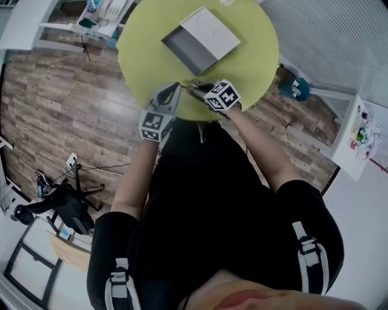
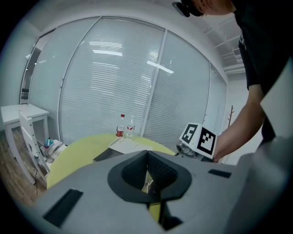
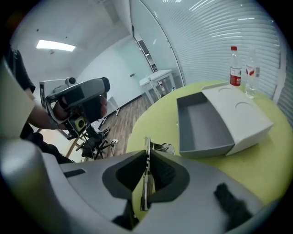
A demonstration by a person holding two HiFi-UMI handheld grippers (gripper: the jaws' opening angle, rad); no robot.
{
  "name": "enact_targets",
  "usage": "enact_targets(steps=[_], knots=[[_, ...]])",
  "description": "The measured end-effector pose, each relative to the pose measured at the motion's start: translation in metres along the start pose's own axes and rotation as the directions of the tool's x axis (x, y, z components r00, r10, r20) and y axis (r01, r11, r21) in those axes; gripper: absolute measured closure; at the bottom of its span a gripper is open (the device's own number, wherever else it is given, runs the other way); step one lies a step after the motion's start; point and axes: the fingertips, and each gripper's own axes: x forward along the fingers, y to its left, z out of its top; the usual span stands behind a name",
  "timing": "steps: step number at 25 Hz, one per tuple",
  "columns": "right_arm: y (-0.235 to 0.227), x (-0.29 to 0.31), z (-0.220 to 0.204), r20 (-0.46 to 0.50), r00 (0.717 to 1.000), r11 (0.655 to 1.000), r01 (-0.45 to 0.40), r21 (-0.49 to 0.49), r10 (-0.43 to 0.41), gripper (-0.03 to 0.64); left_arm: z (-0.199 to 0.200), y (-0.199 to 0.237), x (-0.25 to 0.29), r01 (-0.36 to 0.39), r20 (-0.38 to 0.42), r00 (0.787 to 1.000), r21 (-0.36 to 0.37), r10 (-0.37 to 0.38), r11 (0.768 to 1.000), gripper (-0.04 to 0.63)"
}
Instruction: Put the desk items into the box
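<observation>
A grey box [image 1: 185, 51] stands open on the round green table [image 1: 145, 54], its white lid [image 1: 212, 30] folded back behind it. In the right gripper view the box [image 3: 201, 123] lies just ahead to the right. My right gripper [image 3: 146, 169] is shut on a thin metal clip [image 3: 145, 178], held upright over the table's near edge. From the head view the clip [image 1: 189, 86] sits between the right gripper [image 1: 201, 89] and the left gripper [image 1: 177, 88]. The left gripper [image 2: 147, 169] has its jaws together. A bit of pale metal shows low between its pads; I cannot tell whether it is gripped.
Two bottles [image 3: 235, 72] stand at the table's far edge behind the lid. A white shelf [image 1: 97, 18] with small things is at the far left. A black tripod [image 1: 66, 203] lies on the wooden floor, and a white side table [image 1: 357, 136] stands at the right.
</observation>
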Motion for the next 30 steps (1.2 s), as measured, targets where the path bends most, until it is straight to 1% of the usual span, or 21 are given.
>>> enact_targets(steps=[3,7,15,20,25,30], knots=[[-0.003,-0.010,0.019,0.034,0.999,1.000,0.029,0.005,-0.029,0.578,0.014,0.007,0.004,0.024,0.012,1.000,0.013,-0.024,1.000,0.583],[-0.007,-0.021,0.043,0.091,0.994,0.997,0.063,0.040,-0.066,0.578,0.027,0.019,0.011,0.063,0.021,0.998,0.035,-0.064,0.997,0.583],[-0.025,-0.033,0.086,0.170,0.971,0.985,0.161,0.067,-0.170,0.578,0.040,0.050,0.024,0.100,0.018,0.995,0.066,-0.101,0.993,0.583],[-0.046,-0.034,0.106,0.194,0.955,0.975,0.217,0.058,-0.224,0.578,0.043,0.066,0.037,0.092,0.019,0.995,0.054,-0.093,0.994,0.583],[-0.077,-0.033,0.119,0.216,0.932,0.957,0.287,0.048,-0.290,0.578,0.037,0.081,0.054,0.061,0.011,0.998,0.035,-0.061,0.998,0.583],[-0.100,-0.027,0.124,0.243,0.917,0.948,0.310,0.070,-0.317,0.578,0.032,0.091,0.071,0.025,-0.009,1.000,0.013,-0.025,1.000,0.583]])
